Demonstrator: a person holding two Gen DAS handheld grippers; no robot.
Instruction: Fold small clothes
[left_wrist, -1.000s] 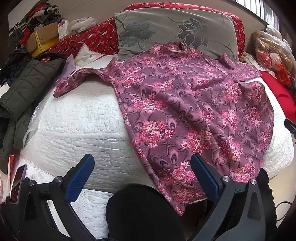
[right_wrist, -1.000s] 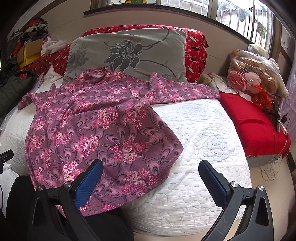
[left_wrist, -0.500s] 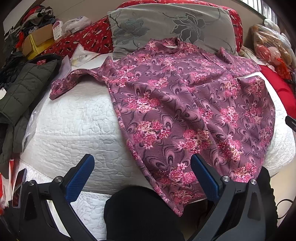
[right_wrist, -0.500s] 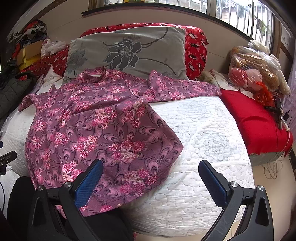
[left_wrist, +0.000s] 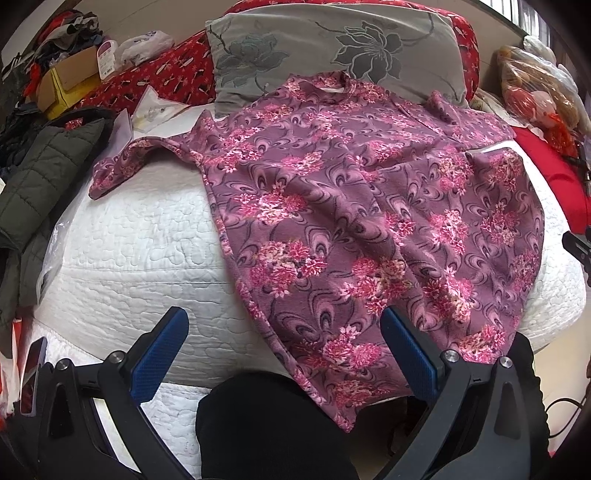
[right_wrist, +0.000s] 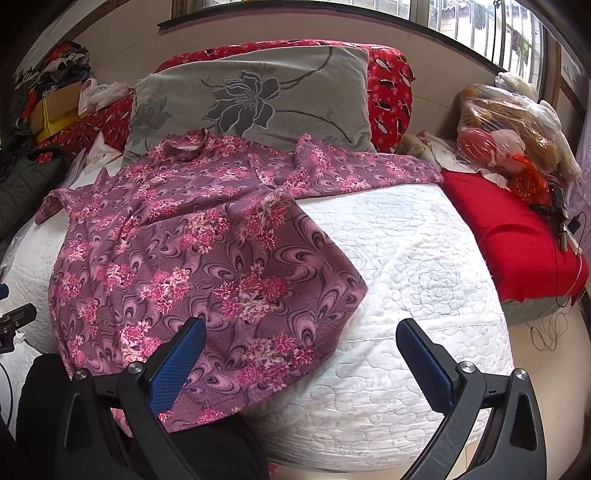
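The flowery top (left_wrist: 369, 206) lies spread on the white bed (left_wrist: 140, 251), collar by the grey pillow (right_wrist: 258, 96). Both claws, left (left_wrist: 284, 347) and right (right_wrist: 303, 354), hang wide apart, holding nothing. Its bottom edge hangs off the bed, so a tug could slide it off

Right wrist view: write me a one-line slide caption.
Open right hand-held gripper above the hem of a purple floral top spread flat on a white quilted bed, collar toward the grey pillow.
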